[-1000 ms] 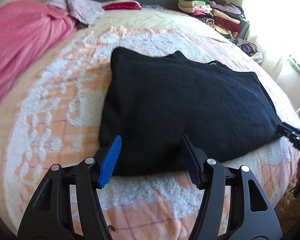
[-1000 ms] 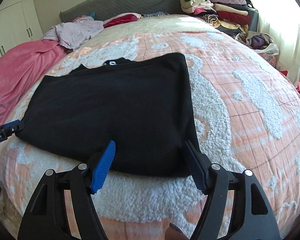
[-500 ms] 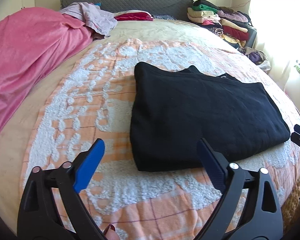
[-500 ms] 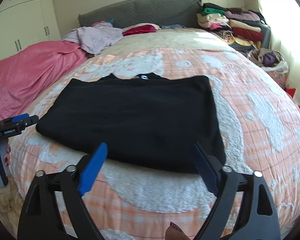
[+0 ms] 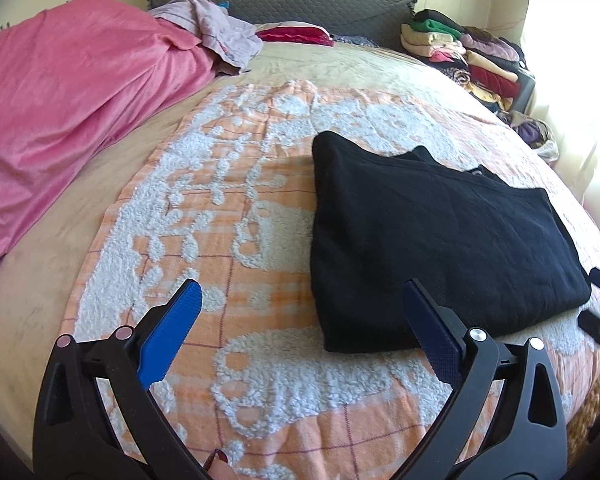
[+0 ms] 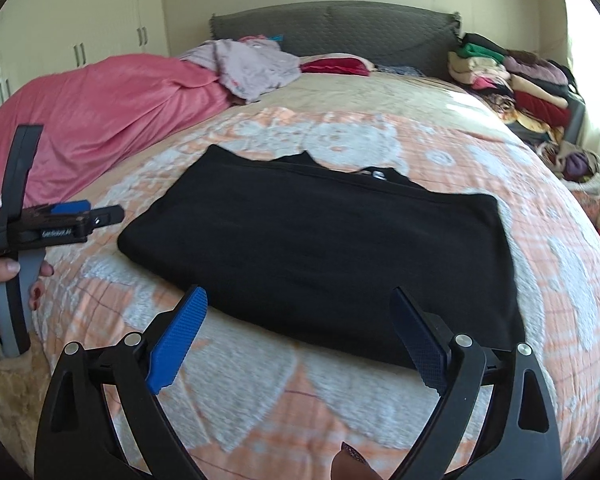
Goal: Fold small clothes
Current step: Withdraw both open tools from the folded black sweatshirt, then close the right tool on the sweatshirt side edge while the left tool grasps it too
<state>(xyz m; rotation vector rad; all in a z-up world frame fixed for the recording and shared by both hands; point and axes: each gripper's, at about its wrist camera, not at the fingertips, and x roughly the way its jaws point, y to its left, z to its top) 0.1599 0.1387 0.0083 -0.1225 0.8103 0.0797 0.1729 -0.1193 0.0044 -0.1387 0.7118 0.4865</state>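
Garment (image 5: 440, 248) folded on bed | ahead of both tools | left tool (image 5: 300, 320) apart, empty | right tool (image 6: 300, 328) apart, empty

both cameras ride on hand-held grippers at the near edge of the bed (image 5: 260, 208), each looking forward along its own two fingers and tilted down toward the cover. the left wrist view sits close above the near-left part, with the folded black garment (image 5: 440, 240) at its 2 o'clock and the pink blanket (image 5: 68, 100) at 10 o'clock. the right wrist view stands further right and a little farther back, the garment (image 6: 320, 248) dead ahead at 12 o'clock. it also catches the left gripper (image 6: 96, 216) at 9 o'clock. both views share the garment, the grey headboard (image 6: 332, 28), the blanket and the stacked clothes (image 5: 460, 52) at 1 o'clock.
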